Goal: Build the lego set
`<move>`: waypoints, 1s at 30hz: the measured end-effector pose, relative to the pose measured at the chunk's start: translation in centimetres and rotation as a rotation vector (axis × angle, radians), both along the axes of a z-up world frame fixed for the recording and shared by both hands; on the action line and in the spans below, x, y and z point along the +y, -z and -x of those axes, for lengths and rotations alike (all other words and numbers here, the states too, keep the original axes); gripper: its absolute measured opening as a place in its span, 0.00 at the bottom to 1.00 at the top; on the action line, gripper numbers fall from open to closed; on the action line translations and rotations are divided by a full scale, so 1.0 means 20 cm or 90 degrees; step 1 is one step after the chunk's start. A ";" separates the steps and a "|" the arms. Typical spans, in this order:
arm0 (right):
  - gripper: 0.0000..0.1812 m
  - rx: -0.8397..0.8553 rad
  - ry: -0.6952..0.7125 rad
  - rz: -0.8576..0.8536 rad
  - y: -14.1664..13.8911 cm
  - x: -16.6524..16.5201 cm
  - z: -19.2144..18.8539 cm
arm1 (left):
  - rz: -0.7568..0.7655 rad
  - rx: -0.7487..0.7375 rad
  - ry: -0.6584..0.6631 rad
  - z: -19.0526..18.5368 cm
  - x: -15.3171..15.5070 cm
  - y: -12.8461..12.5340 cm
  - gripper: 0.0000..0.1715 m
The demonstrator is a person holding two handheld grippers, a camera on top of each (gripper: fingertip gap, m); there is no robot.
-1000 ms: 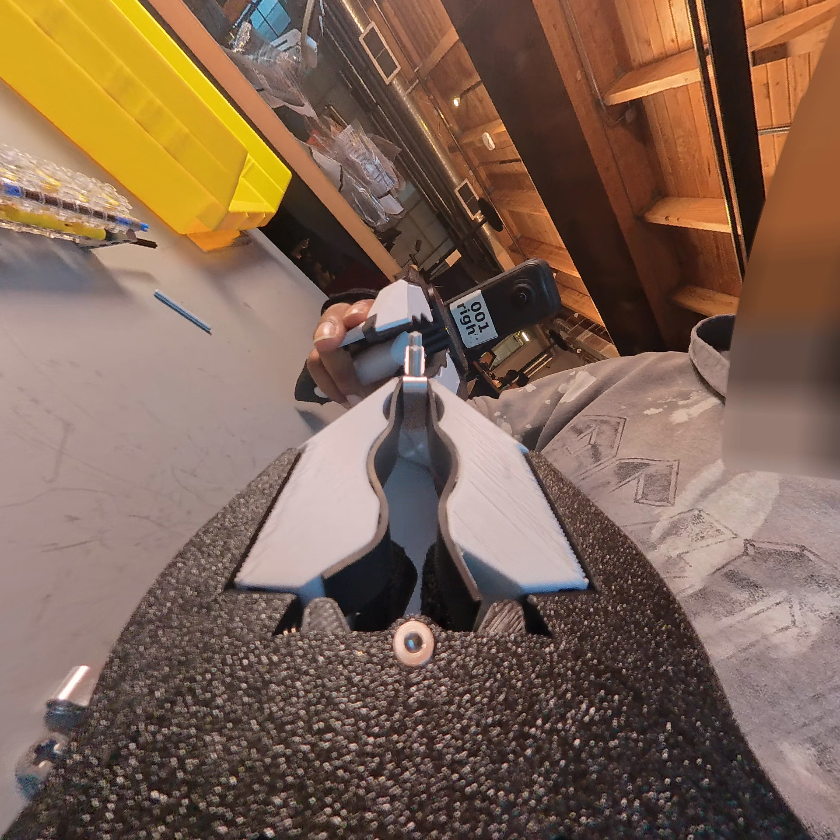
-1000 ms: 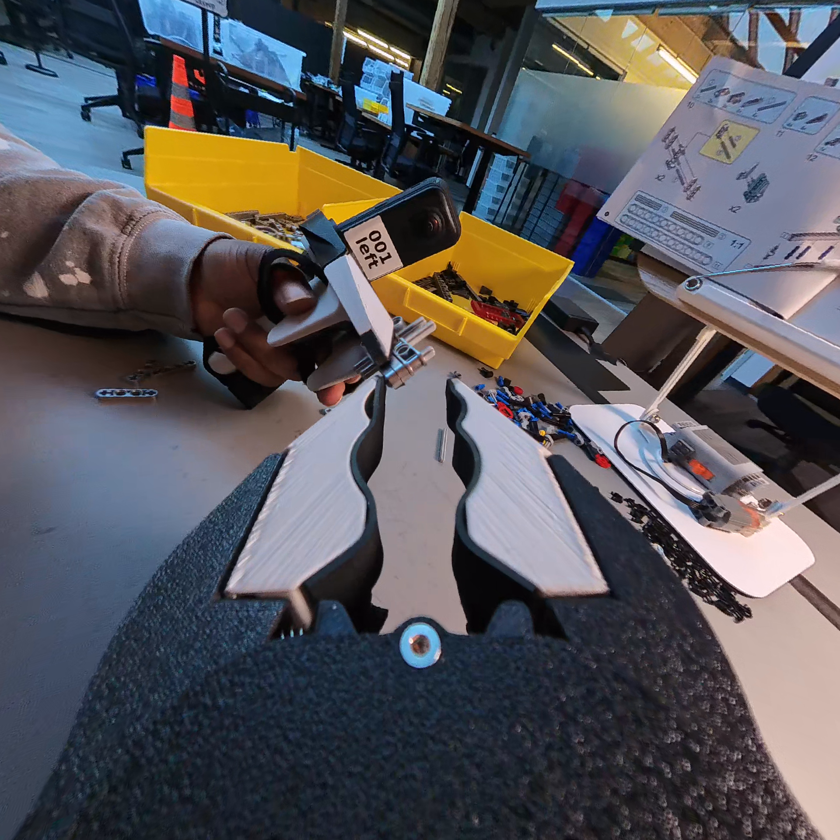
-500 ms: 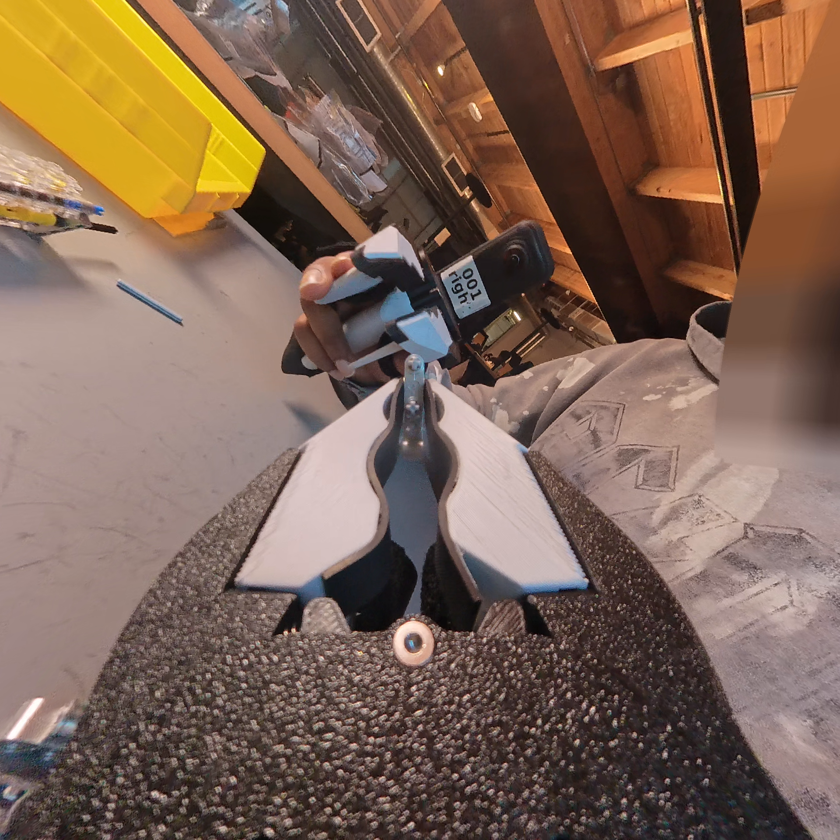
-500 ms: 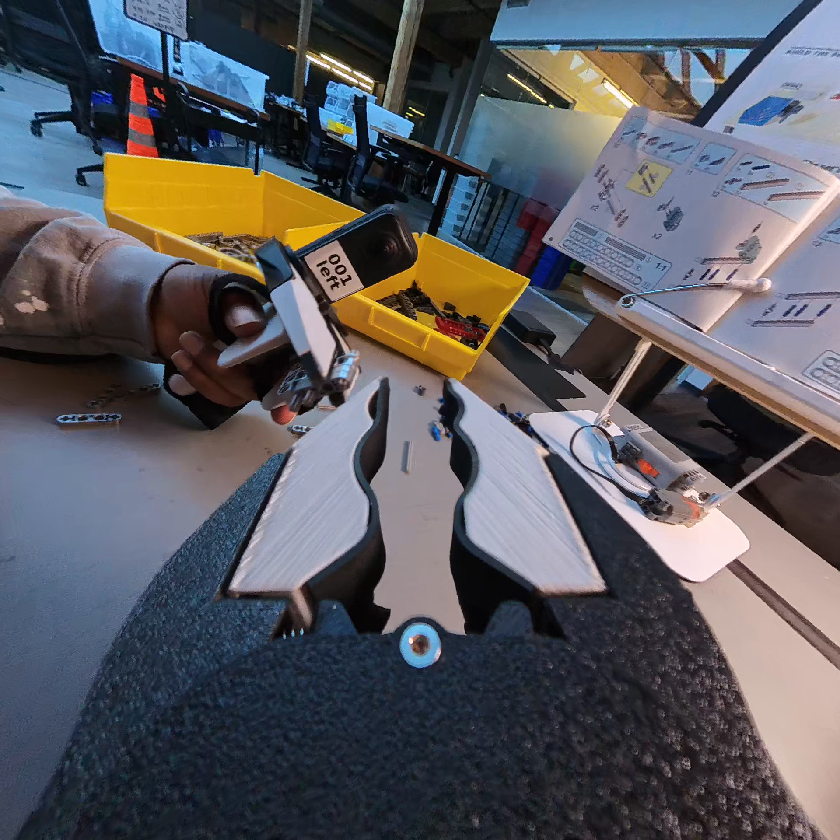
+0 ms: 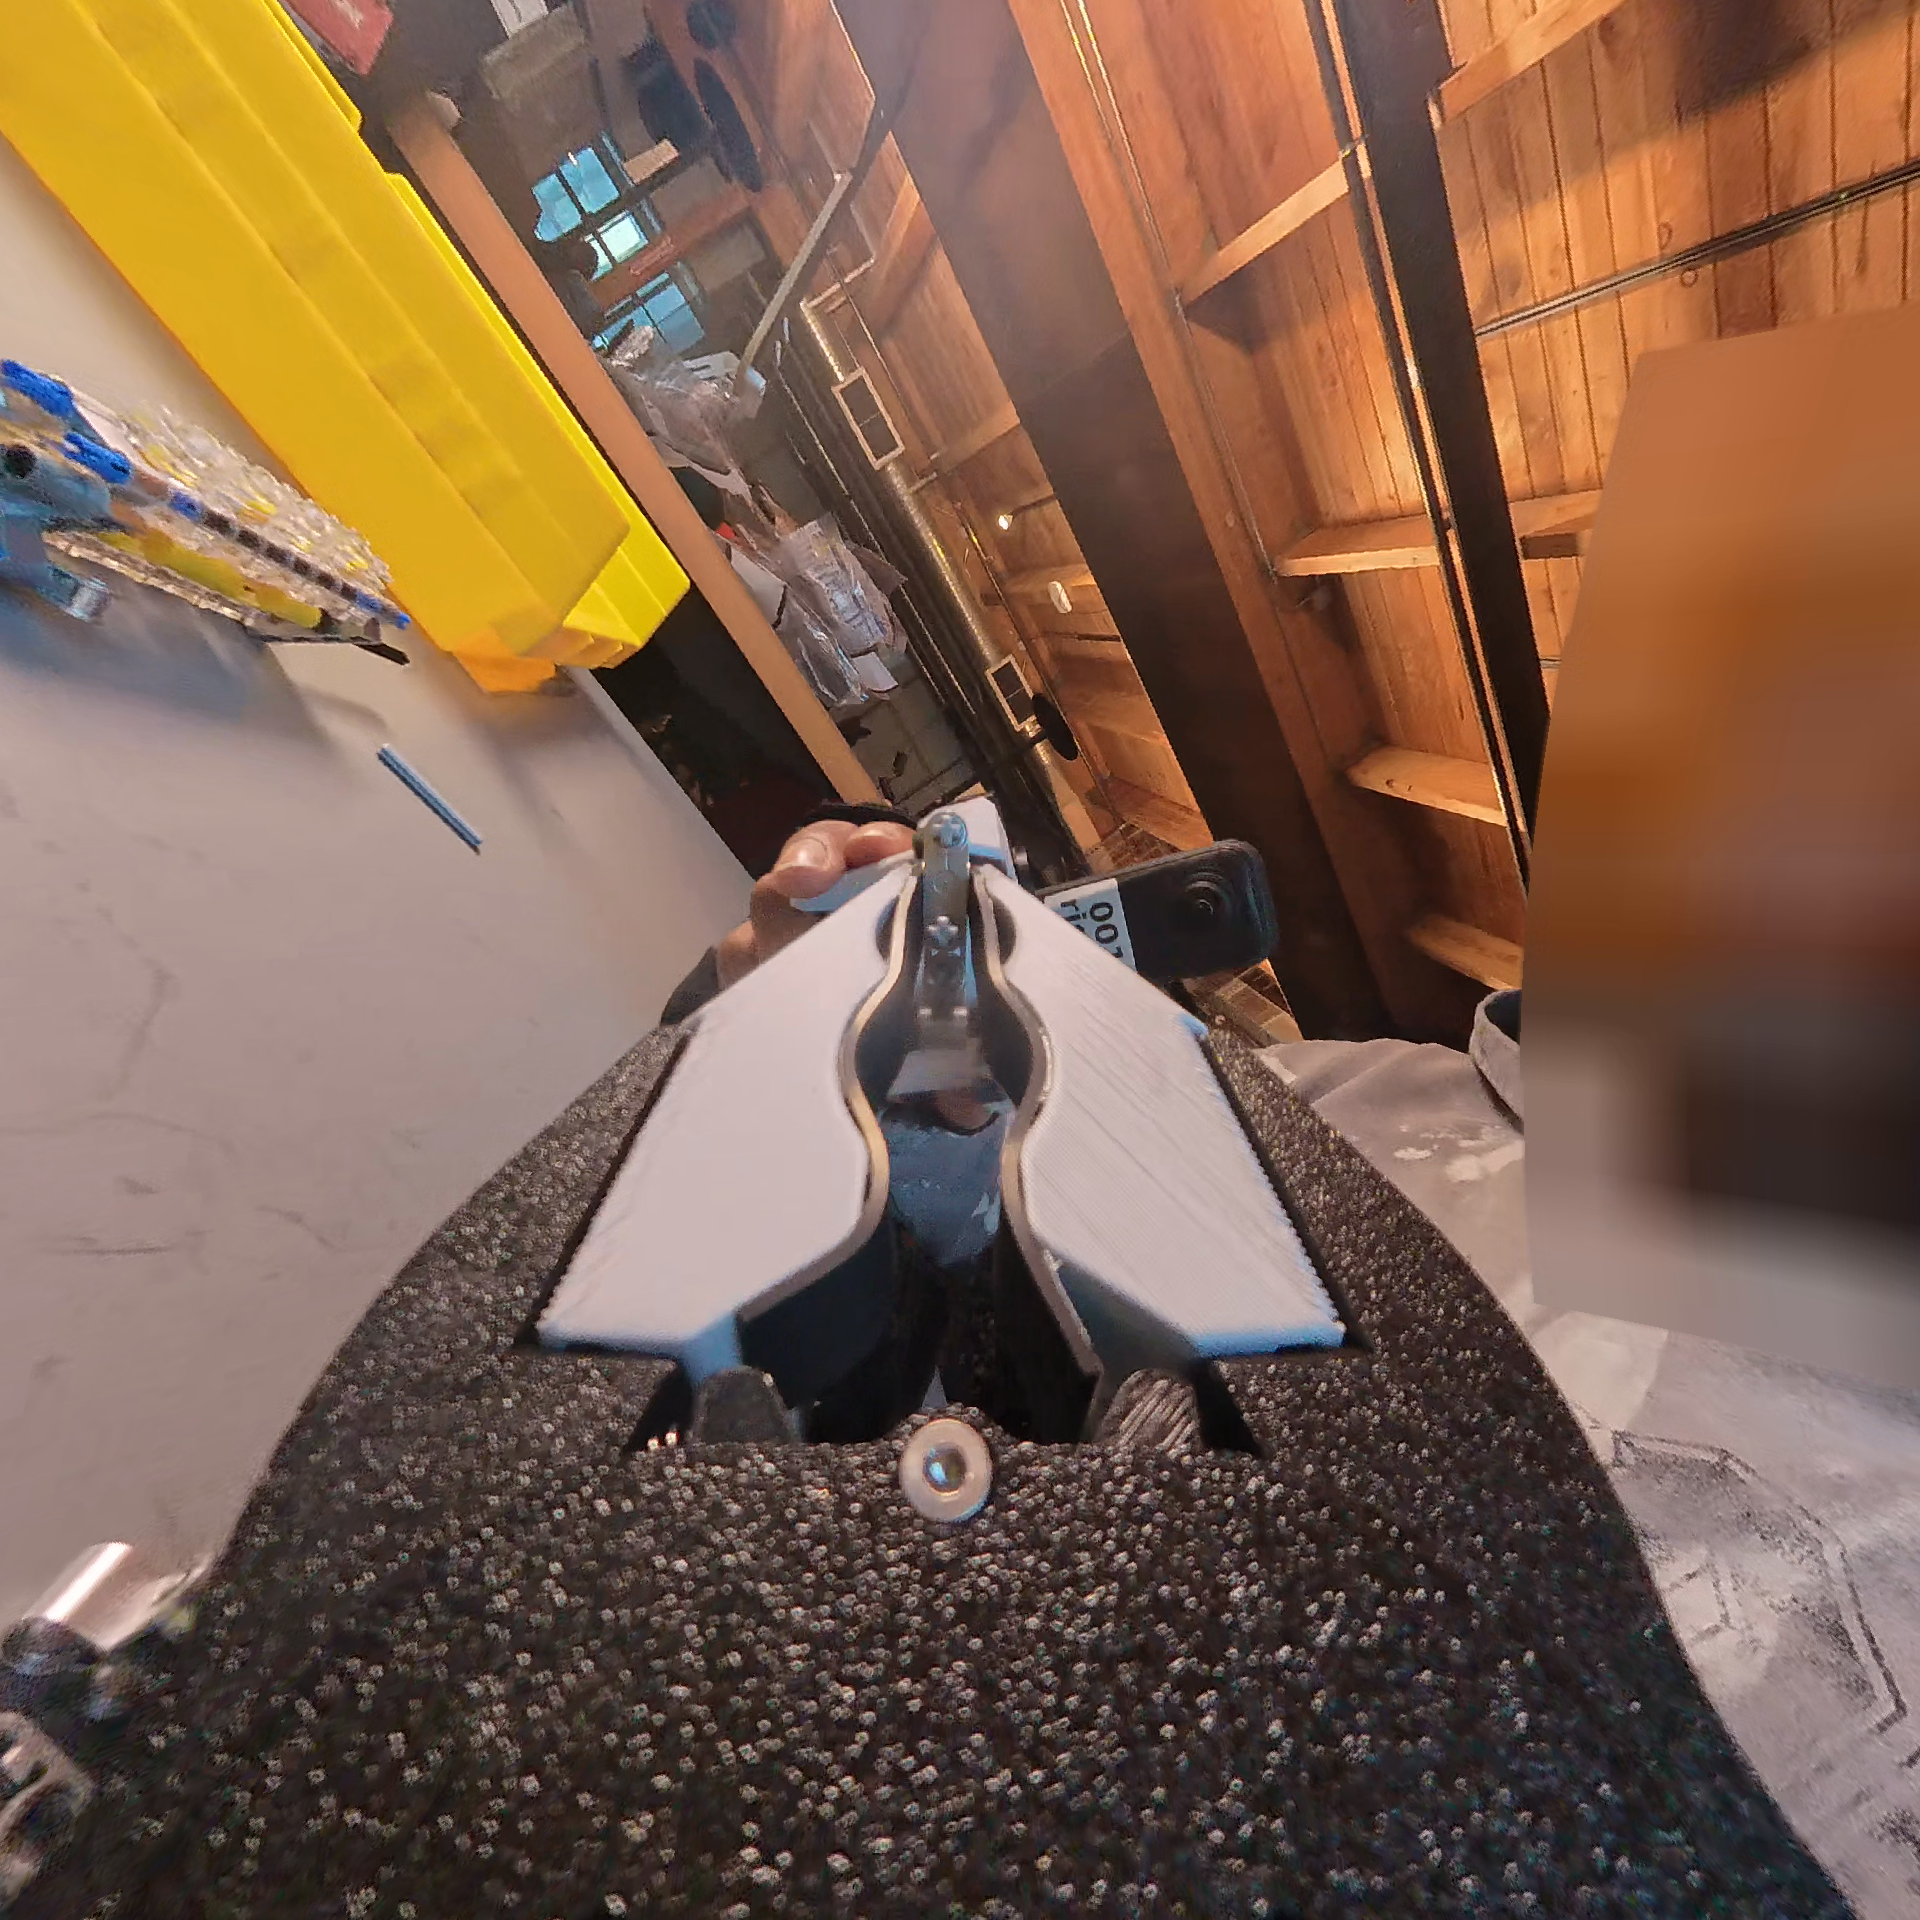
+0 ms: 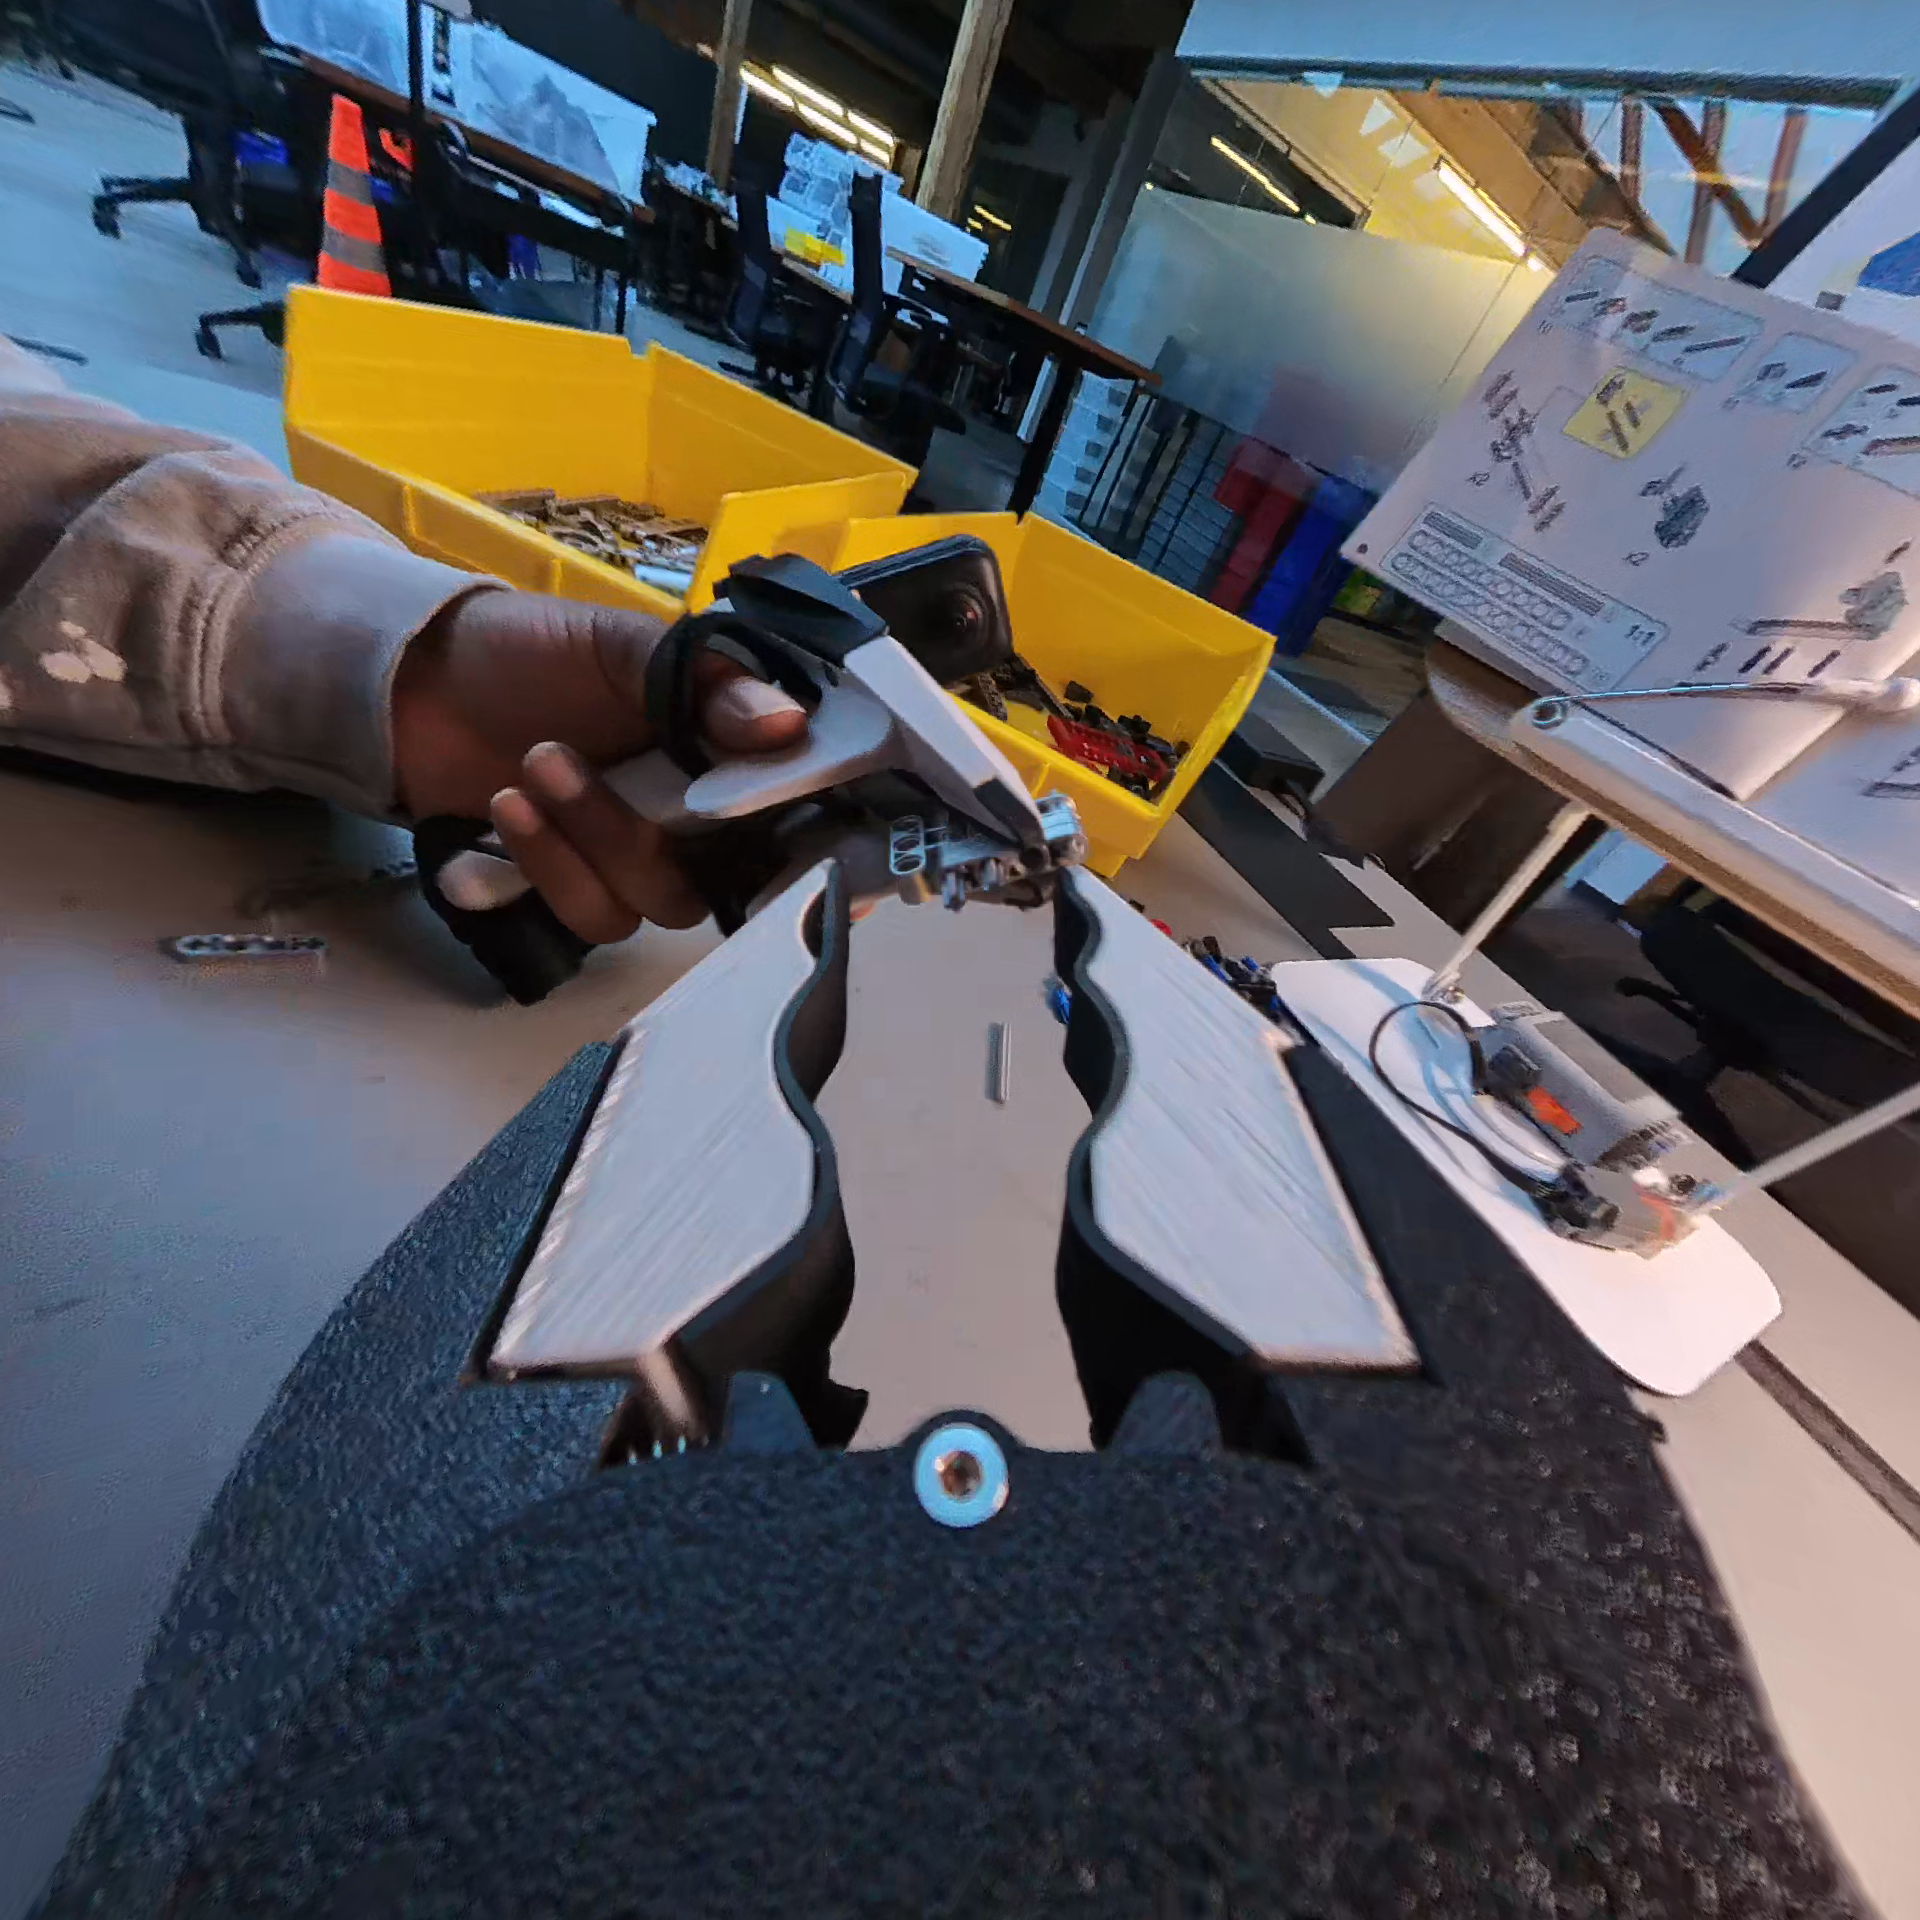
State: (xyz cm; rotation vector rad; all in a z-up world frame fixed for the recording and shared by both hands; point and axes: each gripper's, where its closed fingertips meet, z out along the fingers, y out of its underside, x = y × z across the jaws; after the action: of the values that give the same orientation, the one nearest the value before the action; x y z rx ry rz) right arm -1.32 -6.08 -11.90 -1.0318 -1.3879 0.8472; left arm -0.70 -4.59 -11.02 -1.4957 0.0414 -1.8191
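A: Left gripper (image 5: 942,878), how set?

B: Pinched narrow, clamped on a small grey pin-and-beam piece (image 5: 940,940). Gripped right at the tips, poking a little past them.

A: And the right gripper (image 6: 951,894)?

B: Held wide, with nothing between the fingers. Through the gap, only bare table (image 6: 208,1195) and a short grey axle (image 6: 997,1060) lying flat.

A: Where was the grey piece against the right jaws?

B: Just ahead of the tips, lying crosswise, spanning most of the gap. Touching or not, could not tell.

A: Left of the right jaws?

B: A person's hand (image 6: 551,748) wrapped round the left gripper's handle, sleeve behind it. Farther left, flat on the table, a grey holed beam (image 6: 244,945).

A: Beyond the tips?

B: Two yellow bins (image 6: 1122,644) side by side, loaded with small parts.

A: Right of the right jaws?

B: A white plate (image 6: 1662,1330) carrying a grey motor (image 6: 1579,1132) with a black cable. Loose blue and black bits (image 6: 1226,966) just beside the right fingertip. Printed instruction sheets (image 6: 1621,457) propped higher up.

A: Around the left jaws?

B: Left and ahead, a thin blue rod (image 5: 428,795) on the table. Farther off that way, a build of clear bricks (image 5: 197,520). Directly past the tips, partly hidden, the right gripper with its black camera (image 5: 1210,909).
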 end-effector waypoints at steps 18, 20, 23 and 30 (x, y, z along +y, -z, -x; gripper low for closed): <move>0.11 -0.015 -0.031 0.013 -0.02 0.06 -0.09 | -0.004 0.034 0.042 -0.06 -0.04 0.03 0.03; 0.14 -0.019 -0.037 0.009 0.00 0.04 -0.09 | -0.001 0.027 0.031 -0.05 -0.03 0.02 0.03; 0.22 -0.023 -0.023 -0.018 0.02 0.02 -0.05 | 0.008 0.003 0.011 -0.03 -0.01 0.01 0.03; 0.21 -0.049 0.021 -0.102 0.07 0.02 -0.01 | 0.023 -0.038 0.011 -0.04 -0.01 -0.01 0.03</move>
State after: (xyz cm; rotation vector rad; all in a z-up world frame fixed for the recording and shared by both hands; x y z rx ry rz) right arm -1.17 -5.72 -13.24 -0.9696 -1.4745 0.6658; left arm 0.05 -4.87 -10.84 -1.4690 -0.0088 -1.8864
